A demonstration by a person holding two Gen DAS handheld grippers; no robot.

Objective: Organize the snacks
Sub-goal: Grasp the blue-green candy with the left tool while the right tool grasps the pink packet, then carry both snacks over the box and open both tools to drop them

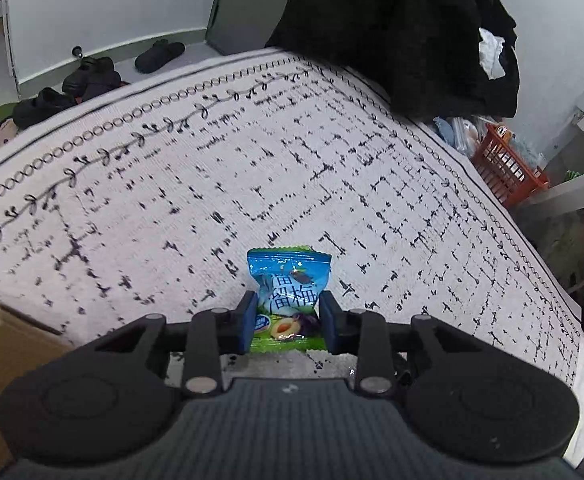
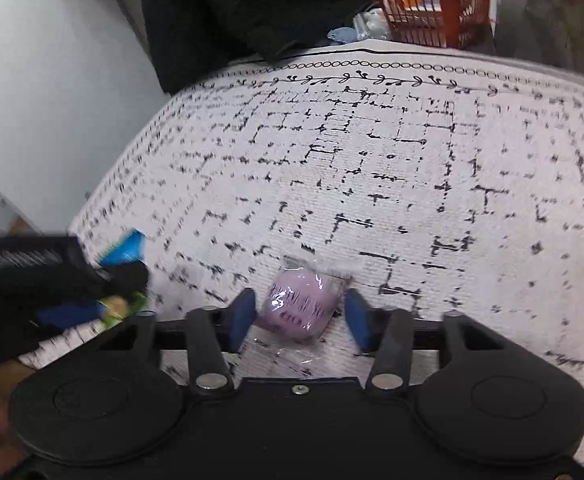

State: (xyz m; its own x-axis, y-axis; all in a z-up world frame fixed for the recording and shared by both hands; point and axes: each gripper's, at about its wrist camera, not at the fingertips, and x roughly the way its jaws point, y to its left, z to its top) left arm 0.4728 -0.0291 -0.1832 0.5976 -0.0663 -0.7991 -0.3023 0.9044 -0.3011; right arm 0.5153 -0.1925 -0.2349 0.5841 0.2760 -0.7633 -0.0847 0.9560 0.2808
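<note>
The left gripper (image 1: 287, 322) pinches a blue-green plum candy packet (image 1: 287, 300) by its lower half above the patterned rug (image 1: 332, 160), apparently for carrying, while the right gripper (image 2: 300, 314) straddles a pink wrapped snack (image 2: 302, 308) lying near the rug's near edge, fingers (image 2: 241, 314) apart, seemingly poised to close

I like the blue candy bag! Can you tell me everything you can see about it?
The blue snack packet is a small shiny plastic pouch, blue on top with white Chinese letters, green at the bottom with a picture of plums. Its top edge is crimped. It stands upright, pinched at its sides between the blue pads of the left claw, above the patterned white cloth. In the blurry right view it shows only partly.
</note>
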